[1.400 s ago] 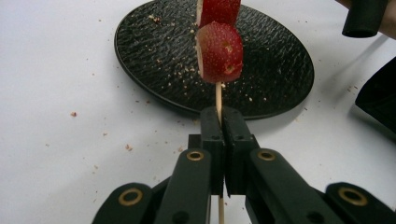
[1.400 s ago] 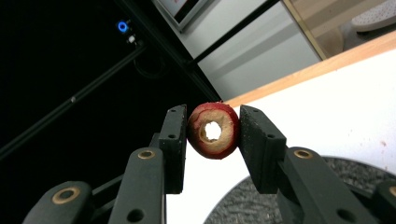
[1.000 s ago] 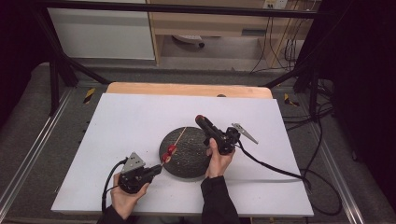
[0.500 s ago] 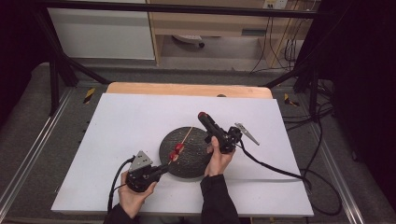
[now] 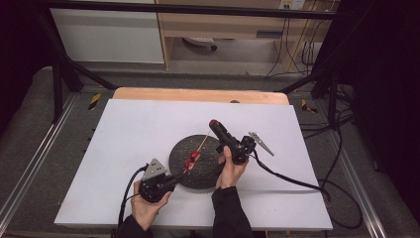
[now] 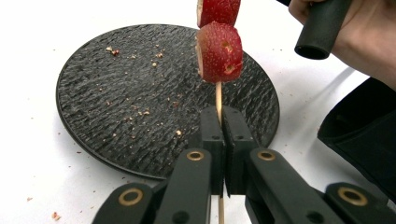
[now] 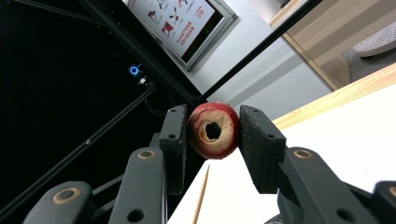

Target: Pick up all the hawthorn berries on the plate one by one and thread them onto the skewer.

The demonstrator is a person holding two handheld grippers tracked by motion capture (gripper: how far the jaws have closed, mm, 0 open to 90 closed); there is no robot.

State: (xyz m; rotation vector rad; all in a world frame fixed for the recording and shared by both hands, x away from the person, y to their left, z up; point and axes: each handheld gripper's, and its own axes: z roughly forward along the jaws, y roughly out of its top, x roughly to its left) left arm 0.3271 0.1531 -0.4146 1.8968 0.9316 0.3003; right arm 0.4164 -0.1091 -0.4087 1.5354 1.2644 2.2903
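My left gripper [image 5: 173, 177] [image 6: 223, 114] is shut on a thin wooden skewer [image 5: 200, 146] [image 6: 218, 95] that slants up over a round black plate [image 5: 208, 173] [image 6: 130, 93]. Two red strawberry pieces [image 5: 190, 159] [image 6: 219, 51] are threaded on the skewer. My right gripper [image 5: 215, 124] [image 7: 212, 112] is raised above the plate's far right edge, shut on a red fruit slice [image 5: 213, 122] [image 7: 225, 140] with a hole through its middle. In the right gripper view the skewer's tip [image 7: 201, 196] lies just below that slice, apart from it.
The plate sits on a white table top [image 5: 124, 134] and carries scattered crumbs [image 6: 133, 109]. A wooden strip [image 5: 198, 94] borders the table's far edge. Black frame bars [image 5: 64, 74] stand at the far left and right. A cable [image 5: 292, 181] trails right across the table.
My left gripper has shifted a little to the right with the skewer, bringing its tip closer to the right gripper. The right gripper has stayed still.
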